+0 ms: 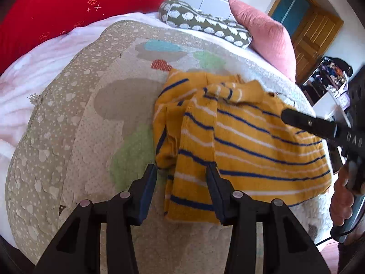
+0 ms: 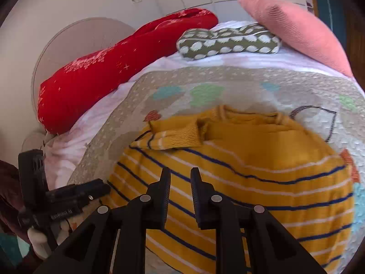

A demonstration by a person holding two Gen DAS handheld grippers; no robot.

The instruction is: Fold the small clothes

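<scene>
My left claw (image 1: 181, 175) points toward 12 o'clock, and its two fingers (image 1: 148, 189) stand wide apart with nothing between them. My right claw (image 2: 180, 180) also points toward 12 o'clock, with a small gap between its fingers (image 2: 163, 191), pinching nothing. From the left camera, the right claw sits at 3 o'clock, and a hand (image 1: 342, 196) holds its handle there.

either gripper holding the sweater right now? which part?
Nothing is held. The left gripper is open, fingers straddling the yellow striped sweater at its folded side edge. The right gripper hovers open over its body.
</scene>
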